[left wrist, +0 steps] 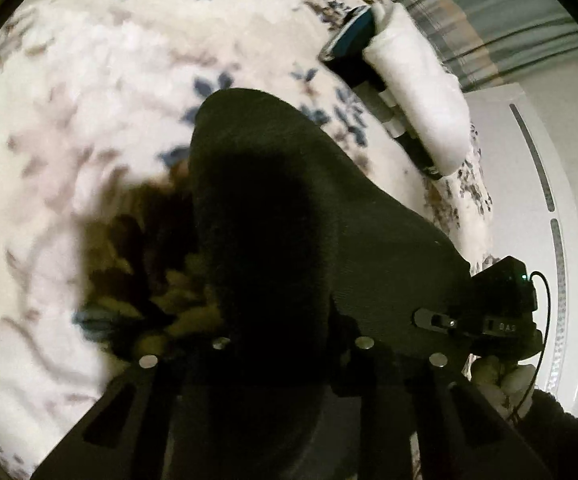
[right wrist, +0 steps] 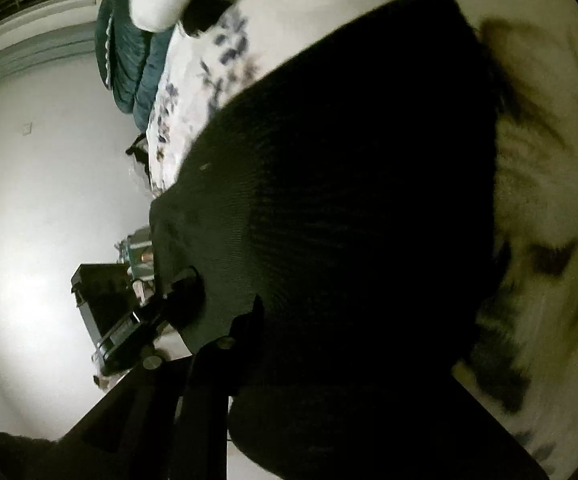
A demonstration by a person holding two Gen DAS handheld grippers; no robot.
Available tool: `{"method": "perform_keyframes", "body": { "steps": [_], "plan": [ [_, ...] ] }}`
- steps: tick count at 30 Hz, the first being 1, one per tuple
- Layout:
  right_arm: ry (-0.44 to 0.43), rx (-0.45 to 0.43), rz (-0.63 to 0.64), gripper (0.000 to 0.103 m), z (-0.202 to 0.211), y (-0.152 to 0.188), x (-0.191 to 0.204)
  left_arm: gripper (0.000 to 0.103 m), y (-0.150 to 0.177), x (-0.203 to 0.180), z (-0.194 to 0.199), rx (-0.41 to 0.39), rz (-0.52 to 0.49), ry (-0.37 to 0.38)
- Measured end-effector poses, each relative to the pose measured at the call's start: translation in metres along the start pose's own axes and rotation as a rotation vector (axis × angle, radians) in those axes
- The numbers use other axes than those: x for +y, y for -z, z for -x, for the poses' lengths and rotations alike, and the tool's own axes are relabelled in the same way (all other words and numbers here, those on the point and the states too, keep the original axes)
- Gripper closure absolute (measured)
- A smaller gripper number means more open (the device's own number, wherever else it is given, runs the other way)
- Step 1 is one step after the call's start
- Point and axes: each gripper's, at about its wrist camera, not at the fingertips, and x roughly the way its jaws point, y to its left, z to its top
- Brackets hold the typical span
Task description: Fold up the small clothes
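A black knitted garment (left wrist: 289, 208) drapes forward from the left gripper (left wrist: 289, 344), whose jaws are nearly closed and appear to pinch its near edge, though the dark cloth hides the pads. In the right wrist view the same cloth covers the right gripper (right wrist: 249, 340); whether those jaws pinch it I cannot tell. Beyond both jaws it lies on a floral bedspread (left wrist: 109, 80).

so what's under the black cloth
Under the black cloth lies the floral bedspread, showing all round its edges. What sits directly beneath it, and both grippers' fingertips, are covered by the cloth.
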Motion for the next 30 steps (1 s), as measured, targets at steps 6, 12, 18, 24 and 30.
{"method": "perform_keyframes", "body": {
  "steps": [6, 12, 18, 24, 30],
  "plan": [
    [-0.007, -0.071, 0.021, 0.085, 0.049, -0.004, 0.043, 0.083, -0.055, -0.057, 0.033, -0.021, -0.092, 0.013],
    [0.006, -0.214, 0.054, 0.085, 0.131, -0.067, 0.095, 0.083, -0.156, -0.134, 0.038, -0.066, -0.196, 0.058],
    [0.036, -0.326, 0.093, 0.085, 0.185, -0.166, 0.127, 0.082, -0.273, -0.187, 0.003, -0.098, -0.248, 0.094],
    [0.120, -0.350, 0.097, 0.085, 0.195, -0.271, 0.119, 0.077, -0.352, -0.191, -0.075, -0.027, -0.266, -0.022],
    [0.245, -0.304, 0.073, 0.079, 0.162, -0.326, 0.109, 0.060, -0.361, -0.180, -0.102, -0.039, -0.271, -0.132]
  ]
}}
